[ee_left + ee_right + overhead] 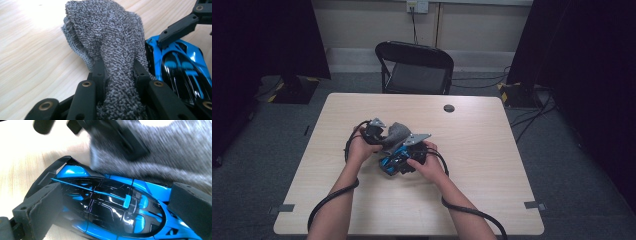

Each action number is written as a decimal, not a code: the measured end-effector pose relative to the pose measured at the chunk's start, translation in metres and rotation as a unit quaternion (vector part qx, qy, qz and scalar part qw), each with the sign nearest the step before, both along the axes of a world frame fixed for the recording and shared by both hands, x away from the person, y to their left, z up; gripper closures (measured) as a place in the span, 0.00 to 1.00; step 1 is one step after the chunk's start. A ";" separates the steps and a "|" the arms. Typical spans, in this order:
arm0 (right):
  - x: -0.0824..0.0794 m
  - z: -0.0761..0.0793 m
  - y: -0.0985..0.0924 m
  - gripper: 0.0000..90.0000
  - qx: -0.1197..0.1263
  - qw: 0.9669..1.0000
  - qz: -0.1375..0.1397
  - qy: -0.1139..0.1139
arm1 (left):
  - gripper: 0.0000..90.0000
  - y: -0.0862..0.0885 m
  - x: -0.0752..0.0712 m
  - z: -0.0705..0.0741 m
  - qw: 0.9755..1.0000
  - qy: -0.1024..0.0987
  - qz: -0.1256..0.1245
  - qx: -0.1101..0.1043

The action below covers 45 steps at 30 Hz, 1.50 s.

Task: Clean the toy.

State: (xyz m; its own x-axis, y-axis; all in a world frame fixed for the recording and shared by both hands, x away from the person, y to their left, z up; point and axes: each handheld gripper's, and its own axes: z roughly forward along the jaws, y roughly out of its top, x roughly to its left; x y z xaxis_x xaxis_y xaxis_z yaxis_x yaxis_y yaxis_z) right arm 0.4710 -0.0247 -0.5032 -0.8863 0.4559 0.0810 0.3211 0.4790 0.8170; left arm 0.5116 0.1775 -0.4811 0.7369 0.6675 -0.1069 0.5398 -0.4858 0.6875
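Note:
A grey terry cloth (110, 37) is pinched between the jaws of my left gripper (118, 71), which is shut on it. In the high view the cloth (398, 131) hangs over the left-centre of the table, with the left gripper (383, 137) at its left. A glossy blue and black toy car (105, 207) lies between the pads of my right gripper (115, 205), which is shut on its sides. The cloth (170, 157) rests against the car's upper side. Beside the cloth, the car (180, 65) shows at the right. From above, the right gripper (398, 158) holds the car (391, 164) just over the wooden table (482, 150).
A black folding chair (414, 67) stands behind the table's far edge. A small dark round disc (449, 108) lies near the far side. Grey tape marks (282, 208) sit at the near corners. Black cables trail from both grippers off the near edge.

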 end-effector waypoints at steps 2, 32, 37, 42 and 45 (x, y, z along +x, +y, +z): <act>0.000 0.000 0.000 0.00 0.000 1.000 0.000 0.000 | 0.76 -0.008 0.003 -0.004 1.000 0.001 -0.010 0.005; 0.000 0.000 0.000 0.00 0.000 1.000 0.000 0.000 | 0.79 -0.019 0.001 -0.004 0.999 -0.001 -0.030 0.035; 0.000 0.000 0.000 0.00 0.000 1.000 0.000 0.000 | 0.79 -0.010 -0.003 -0.002 0.998 0.006 -0.041 0.039; 0.000 0.000 0.000 0.00 0.001 1.000 0.000 0.001 | 0.79 -0.004 -0.007 0.000 0.998 0.011 -0.049 0.048; 0.000 0.000 0.000 0.00 0.001 1.000 0.000 0.001 | 0.79 0.000 -0.010 0.000 0.998 0.013 -0.046 0.044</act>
State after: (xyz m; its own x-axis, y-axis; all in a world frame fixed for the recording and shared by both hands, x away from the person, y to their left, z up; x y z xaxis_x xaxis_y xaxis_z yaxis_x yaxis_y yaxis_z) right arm 0.4711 -0.0248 -0.5032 -0.8863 0.4556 0.0832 0.3225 0.4782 0.8169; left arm 0.5015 0.1772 -0.4814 0.7933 0.6047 -0.0708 0.5074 -0.5925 0.6257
